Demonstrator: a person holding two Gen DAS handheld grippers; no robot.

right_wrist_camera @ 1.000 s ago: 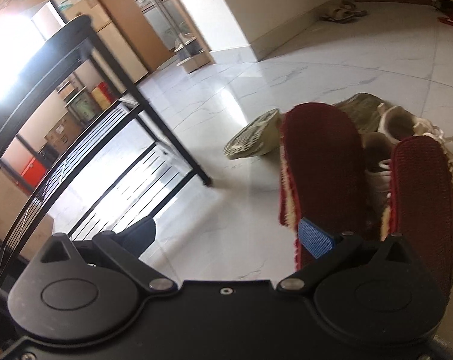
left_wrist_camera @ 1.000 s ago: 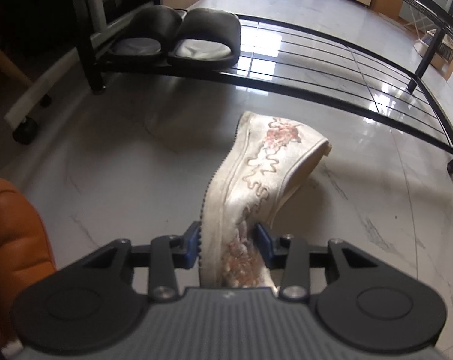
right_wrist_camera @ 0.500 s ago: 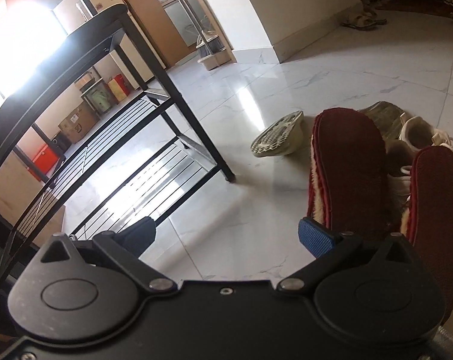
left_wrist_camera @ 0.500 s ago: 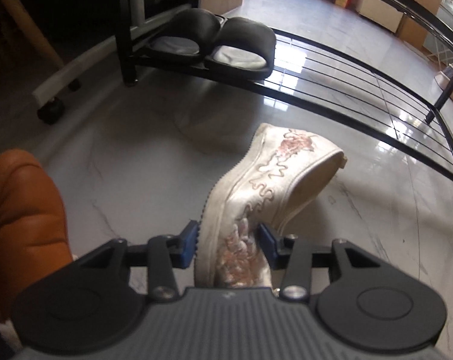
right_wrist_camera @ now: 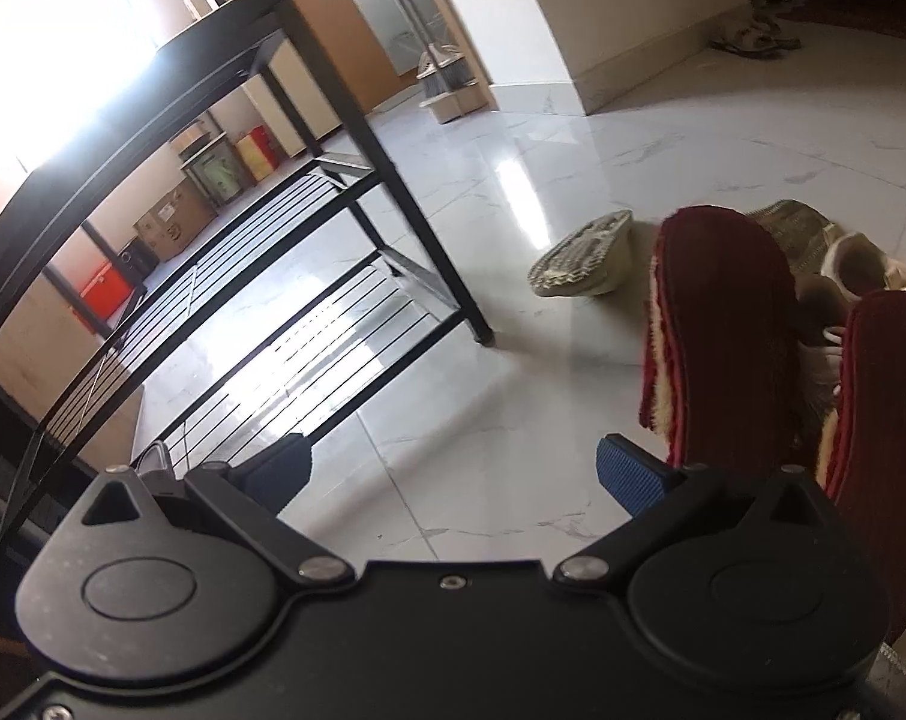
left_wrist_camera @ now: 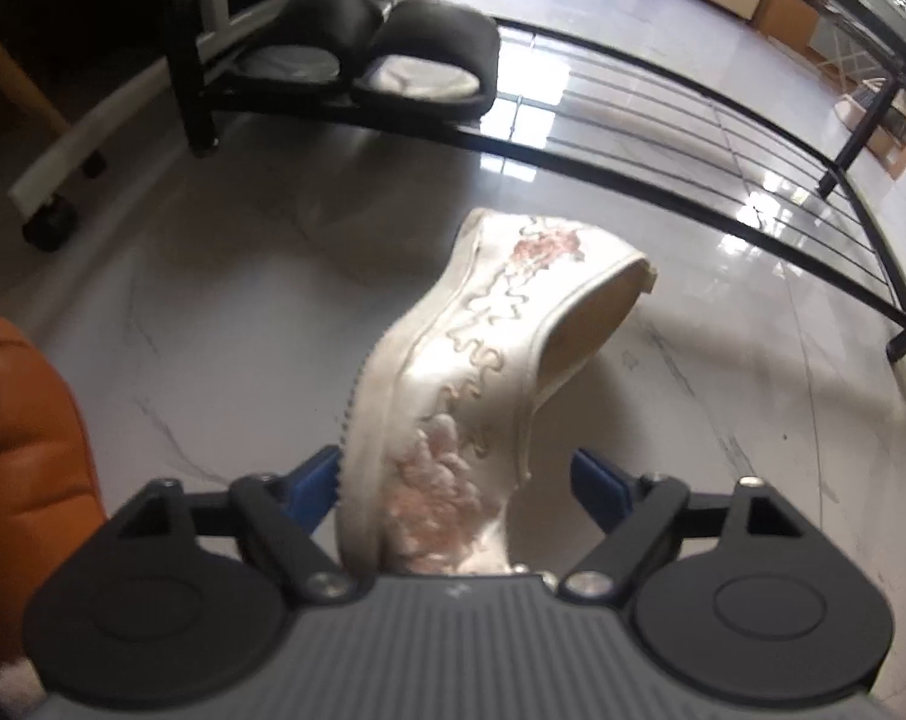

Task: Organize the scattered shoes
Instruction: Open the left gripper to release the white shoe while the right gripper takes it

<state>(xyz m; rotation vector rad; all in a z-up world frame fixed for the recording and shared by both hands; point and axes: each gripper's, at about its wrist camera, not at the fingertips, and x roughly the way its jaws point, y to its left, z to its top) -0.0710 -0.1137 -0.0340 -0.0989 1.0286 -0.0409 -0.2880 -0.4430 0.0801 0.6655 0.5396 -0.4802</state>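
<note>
Widened since half a second ago: left hand-held gripper [left_wrist_camera: 453,480], right pad now clear of white embroidered shoe [left_wrist_camera: 471,384], left pad touching its sole; shoe on edge on floor [left_wrist_camera: 213,276], before shoe rack [left_wrist_camera: 633,138]. Black slippers [left_wrist_camera: 387,60] at rack's left end. Right hand-held gripper [right_wrist_camera: 453,468] agape, empty; red slippers [right_wrist_camera: 729,324] beside its right finger.

**Camera setup: two wrist fisheyes, low over floor**

Left wrist: looks forward and down along its fingers, close on the embroidered shoe [left_wrist_camera: 483,372], shoe rack [left_wrist_camera: 663,138] ahead. Right wrist: faces down across the marble floor [right_wrist_camera: 513,420], rack ahead-left. Shared: rack and floor.
</note>
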